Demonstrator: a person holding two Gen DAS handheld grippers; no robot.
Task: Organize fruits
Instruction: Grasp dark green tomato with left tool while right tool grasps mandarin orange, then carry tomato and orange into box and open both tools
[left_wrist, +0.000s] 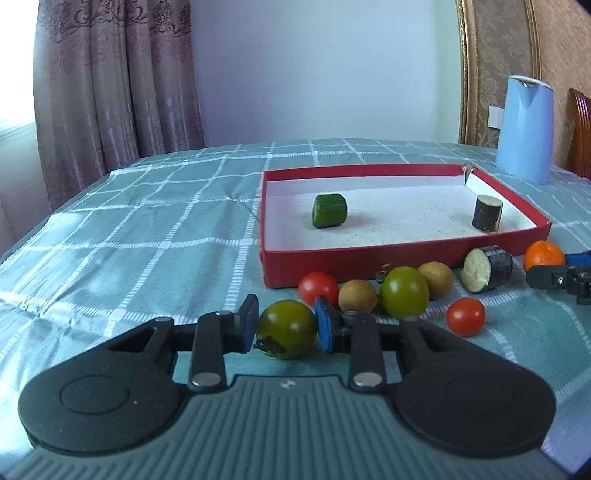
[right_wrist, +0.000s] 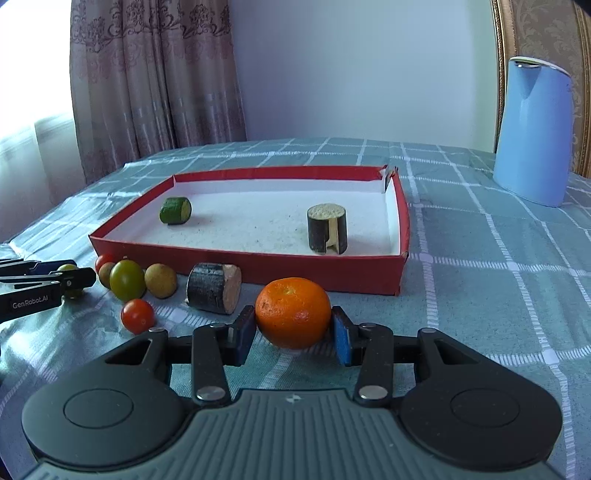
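- The left gripper (left_wrist: 286, 325) has its blue pads clamped on a green tomato (left_wrist: 287, 328) sitting on the checked tablecloth (left_wrist: 147, 229).
- The right gripper (right_wrist: 293, 330) is squeezing the orange (right_wrist: 293, 313), just in front of the red box (right_wrist: 258, 262).
- Inside that box: a cucumber chunk (right_wrist: 176, 211) and a dark eggplant piece (right_wrist: 327, 229), well apart.

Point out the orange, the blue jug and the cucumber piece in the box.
orange (right_wrist: 293, 314): right wrist view, middle of its peel.
blue jug (right_wrist: 532, 136): right wrist view, middle of its body.
cucumber piece (left_wrist: 329, 210): left wrist view, its green skin.
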